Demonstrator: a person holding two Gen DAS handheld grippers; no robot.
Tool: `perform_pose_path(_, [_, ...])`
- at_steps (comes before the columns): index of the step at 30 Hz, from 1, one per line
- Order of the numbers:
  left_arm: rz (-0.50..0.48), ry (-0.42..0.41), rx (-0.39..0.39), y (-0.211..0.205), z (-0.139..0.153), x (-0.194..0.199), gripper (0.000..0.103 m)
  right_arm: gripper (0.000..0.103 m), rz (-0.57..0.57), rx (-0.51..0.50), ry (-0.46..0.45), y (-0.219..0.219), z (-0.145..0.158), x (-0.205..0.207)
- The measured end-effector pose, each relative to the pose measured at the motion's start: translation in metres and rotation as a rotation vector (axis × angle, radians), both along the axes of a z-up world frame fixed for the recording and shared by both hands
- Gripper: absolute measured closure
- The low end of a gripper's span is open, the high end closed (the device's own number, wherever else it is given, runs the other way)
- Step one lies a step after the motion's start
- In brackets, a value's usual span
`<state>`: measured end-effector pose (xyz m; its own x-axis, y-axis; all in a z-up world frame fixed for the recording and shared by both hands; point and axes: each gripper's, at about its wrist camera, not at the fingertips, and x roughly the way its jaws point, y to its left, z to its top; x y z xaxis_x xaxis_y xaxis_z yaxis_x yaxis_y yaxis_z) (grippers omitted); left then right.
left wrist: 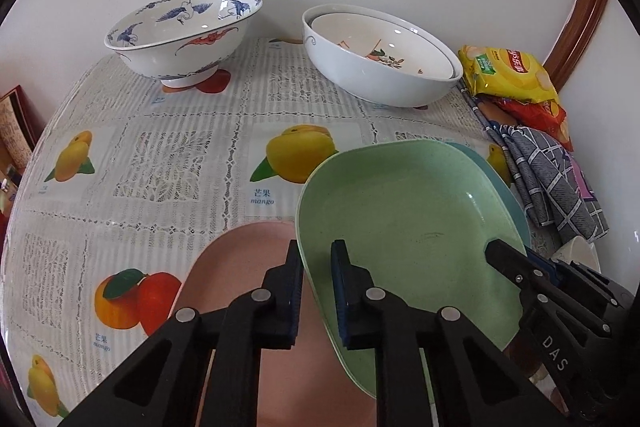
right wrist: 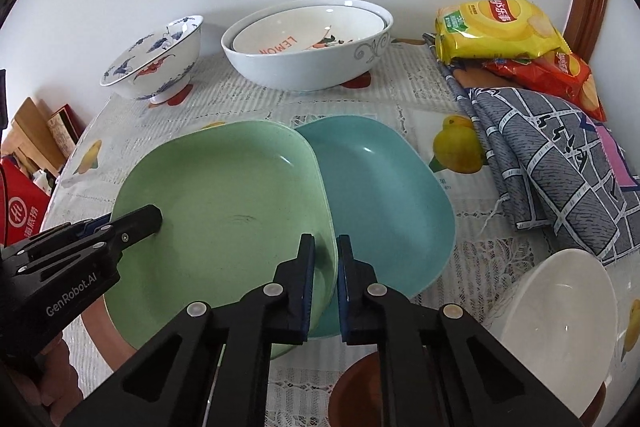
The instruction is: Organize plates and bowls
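Plates are coloured green (right wrist: 224, 211), teal (right wrist: 384, 195), pink (left wrist: 240, 267). Bowl (left wrist: 180, 35) is patterned with blue cranes, red bats. Cloth (right wrist: 560, 163) is checked grey. Chip bag (right wrist: 496, 27) is printed yellow.

- This looks like a home, at a table where people eat.
- The table (left wrist: 192, 131) has a lacy cloth with fruit pictures on it.
- Bowls (right wrist: 308, 47) and plates (right wrist: 224, 211) sit on it.
- 2 snack bags (right wrist: 496, 27) lie by the wall.
- A folded cloth (right wrist: 552, 155) lies beside them.
- Boxes (right wrist: 24, 203) sit down past the table edge.
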<state>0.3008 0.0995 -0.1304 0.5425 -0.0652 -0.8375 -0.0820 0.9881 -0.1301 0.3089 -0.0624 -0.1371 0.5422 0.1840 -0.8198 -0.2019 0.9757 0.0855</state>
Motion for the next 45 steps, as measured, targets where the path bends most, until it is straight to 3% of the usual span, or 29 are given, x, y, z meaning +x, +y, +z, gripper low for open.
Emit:
perform_pose_path(24, [0.037, -0.123, -0.015, -0.011, 0.073, -0.085, 0.090, 0.096, -0.010, 0.078, -0.118, -0.016, 0.082, -0.083])
perform_pose_path(45, [0.062, -0.153, -0.010, -0.027, 0.091, -0.124, 0.090, 0.096, -0.015, 0.088, -0.169, -0.031, 0.107, -0.126])
